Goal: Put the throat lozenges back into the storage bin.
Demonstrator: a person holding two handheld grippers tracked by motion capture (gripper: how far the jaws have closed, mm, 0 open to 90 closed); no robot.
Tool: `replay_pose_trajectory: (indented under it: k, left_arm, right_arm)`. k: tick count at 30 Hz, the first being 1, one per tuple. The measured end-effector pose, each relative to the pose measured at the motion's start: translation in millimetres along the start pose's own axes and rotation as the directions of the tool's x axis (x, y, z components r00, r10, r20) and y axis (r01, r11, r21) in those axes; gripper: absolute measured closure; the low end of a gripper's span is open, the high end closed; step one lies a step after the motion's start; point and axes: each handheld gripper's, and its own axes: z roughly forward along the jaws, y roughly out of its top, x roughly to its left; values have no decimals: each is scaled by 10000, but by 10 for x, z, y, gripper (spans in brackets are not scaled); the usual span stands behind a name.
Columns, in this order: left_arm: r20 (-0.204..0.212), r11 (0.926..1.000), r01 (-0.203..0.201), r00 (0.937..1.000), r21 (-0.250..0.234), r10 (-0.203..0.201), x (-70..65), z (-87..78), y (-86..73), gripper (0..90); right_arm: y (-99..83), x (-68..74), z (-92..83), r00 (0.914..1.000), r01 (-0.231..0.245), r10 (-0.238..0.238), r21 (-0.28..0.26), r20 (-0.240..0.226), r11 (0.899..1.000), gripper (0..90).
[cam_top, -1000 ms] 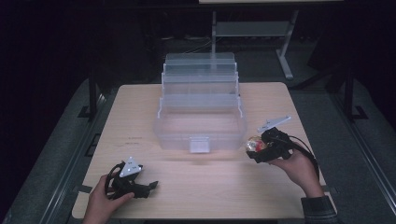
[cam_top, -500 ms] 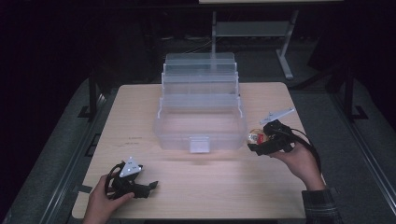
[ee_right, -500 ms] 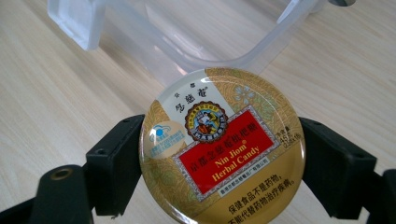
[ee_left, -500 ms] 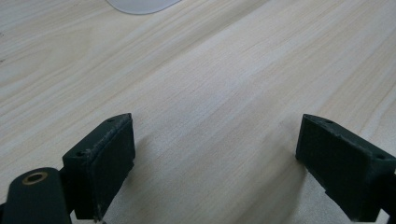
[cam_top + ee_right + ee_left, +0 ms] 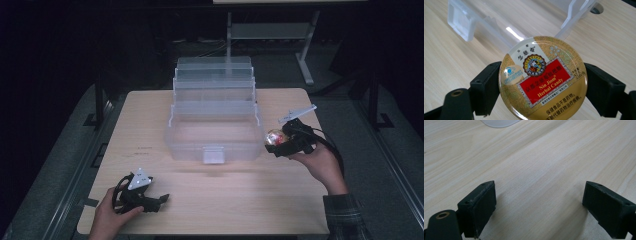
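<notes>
Item: round candy tin [image 5: 542, 81], gold with a red label reading "Nin Jiom Herbal Candy", being held lid-up and roughly level between the two jaws of the right tool [image 5: 276, 142], which are pressing on opposite points of its rim. Location: the tin [image 5: 273, 137] is hanging in the air just beside the right end of the clear tiered organiser box [image 5: 215, 112], near its lowest tray, above the light wooden tabletop [image 5: 240, 200]. Companion item: the left tool [image 5: 159, 200] is resting on the tabletop at the near left, well apart from the box, its jaws standing wide with nothing between them and bare wood showing in the gap. Box details: a white front latch [image 5: 213, 155] is sitting at the middle of the near wall; the upper tiers are stepping back and up behind the bottom tray. Step judged in hand: carrying the tin over the right wall to place it in the bottom tray. Handling notes: the grip is bearing on a smooth curved rim, so the squeeze is best kept steady and the tin level; the wall is best cleared before lowering, and the jaws opened once the tin is sitting flat on the tray floor.
</notes>
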Motion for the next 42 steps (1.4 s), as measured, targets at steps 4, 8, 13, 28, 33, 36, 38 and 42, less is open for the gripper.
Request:
replay_pose_trajectory:
  k: [4, 8, 13, 28, 33, 36, 38, 42]
  left_arm:
    - [4, 10000, -4, 10000, 11, 4, 0, -1, 0, 108]
    - [0, 10000, -10, 10000, 17, 10, 1, -1, 0, 109]
    - [-6, 10000, -30, 10000, 15, 30, 2, -1, 0, 108]
    - [0, 10000, -10, 10000, 10, 10, 1, 0, 0, 108]
    - [2, 10000, -12, 10000, 14, 12, 1, -1, 0, 108]
    - [3, 10000, -8, 10000, 9, 8, 1, 0, 0, 108]
    - [2, 10000, -11, 10000, 18, 11, 1, -1, 0, 108]
    - [2, 10000, -7, 10000, 15, 7, 0, -1, 0, 109]
  right_arm:
    - [64, -19, 14, 10000, 35, -35, -14, 17, 10000, 198]
    - [131, -23, 42, 10000, 22, -22, 11, -9, 10000, 198]
    - [220, -30, 98, 10000, 79, -79, 18, -20, 10000, 198]
    - [443, 5, 278, 9997, 126, -124, 80, -227, 9999, 197]
    - [492, 18, 350, 9996, 135, -133, 78, -264, 9999, 197]
    - [515, 27, 397, 9993, 136, -133, 95, -339, 9999, 197]
    - [530, 33, 426, 9992, 164, -161, 78, -354, 9998, 197]
    - [565, 52, 489, 9990, 151, -144, 175, -419, 9997, 197]
